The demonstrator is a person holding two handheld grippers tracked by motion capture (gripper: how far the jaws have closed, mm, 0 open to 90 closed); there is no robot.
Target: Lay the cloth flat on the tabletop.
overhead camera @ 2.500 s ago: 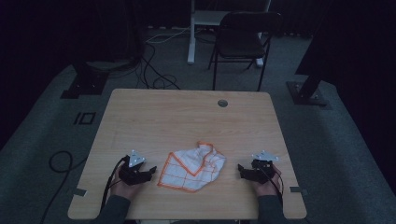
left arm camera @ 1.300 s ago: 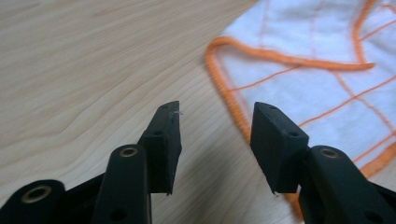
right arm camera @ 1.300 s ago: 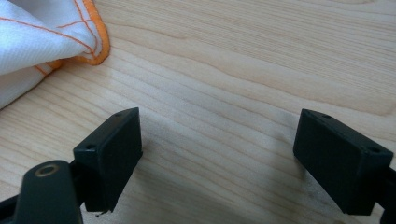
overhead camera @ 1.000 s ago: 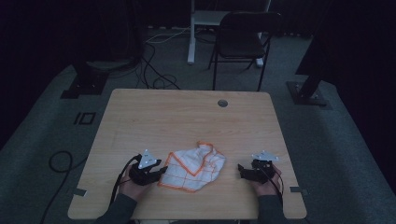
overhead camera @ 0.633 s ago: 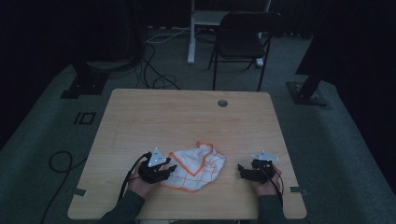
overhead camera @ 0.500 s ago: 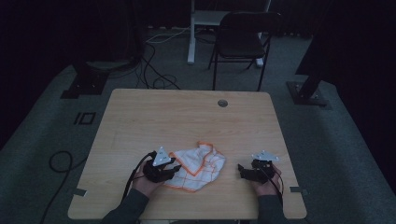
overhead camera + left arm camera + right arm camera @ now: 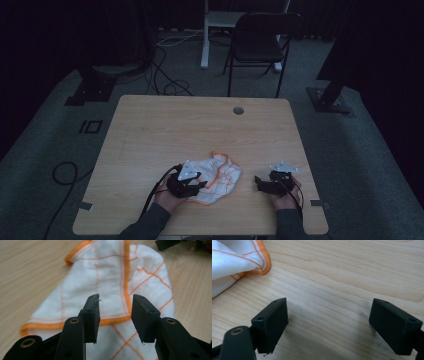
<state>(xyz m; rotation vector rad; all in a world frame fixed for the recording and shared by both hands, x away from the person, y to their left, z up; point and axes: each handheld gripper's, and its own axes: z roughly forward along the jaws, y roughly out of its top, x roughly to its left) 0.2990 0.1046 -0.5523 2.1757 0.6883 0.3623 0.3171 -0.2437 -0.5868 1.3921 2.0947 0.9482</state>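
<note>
Left claw over the cloth, jaws apart

The left claw (image 7: 115,312), gripping nothing, has slid from beside the cloth (image 7: 217,176) onto its near edge, ready to pinch; the right claw (image 7: 329,322) waits open beside the cloth.

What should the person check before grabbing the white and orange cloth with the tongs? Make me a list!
1. Left tongs open: ok, a gap shows between the jaws, which have just been opening.
2. Left tongs over the cloth: ok, cloth lies below and ahead of them.
3. Cloth pinched already: not ok, the jaws press on nothing yet.
4. Right tongs open: ok, jaws stand wide apart.
5. Right tongs near the cloth: not ok, they sit over bare table, the cloth's corner off to one side.
6. Cloth lying flat: not ok, it is rumpled and folded.
</note>
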